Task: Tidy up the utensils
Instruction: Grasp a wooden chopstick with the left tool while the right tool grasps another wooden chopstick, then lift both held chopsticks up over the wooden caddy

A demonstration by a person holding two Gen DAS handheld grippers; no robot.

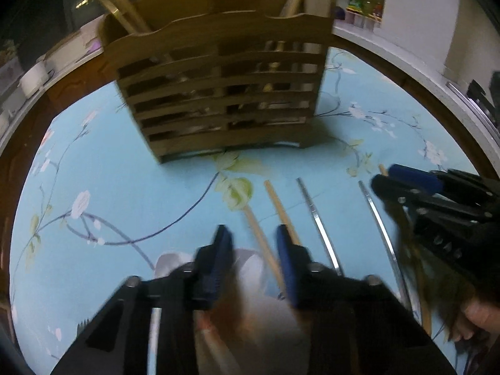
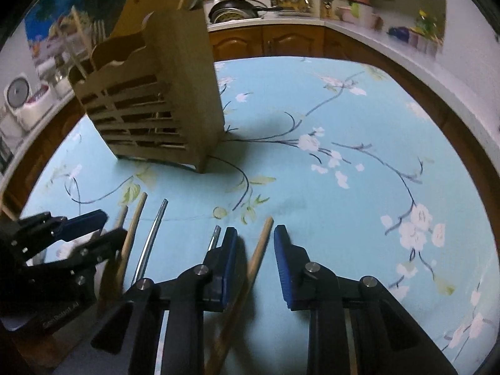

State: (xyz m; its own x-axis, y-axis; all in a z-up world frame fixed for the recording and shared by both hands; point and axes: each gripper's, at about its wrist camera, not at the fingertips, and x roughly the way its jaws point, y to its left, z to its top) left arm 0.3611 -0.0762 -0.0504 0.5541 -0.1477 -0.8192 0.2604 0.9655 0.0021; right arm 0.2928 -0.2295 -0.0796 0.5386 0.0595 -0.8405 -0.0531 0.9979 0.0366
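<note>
A slatted wooden utensil holder stands on the blue floral tablecloth, with wooden handles sticking out of it; it also shows in the right wrist view. Several utensils lie in a row in front of it: wooden sticks and metal handles. My left gripper is open low over a wooden stick and a white object. My right gripper is open with a wooden stick lying between its fingers; it also shows at the right of the left wrist view.
A kitchen counter with wooden cabinets, a pan and dishes runs behind the table. A rice cooker stands at the left. The tablecloth spreads out to the right of the holder.
</note>
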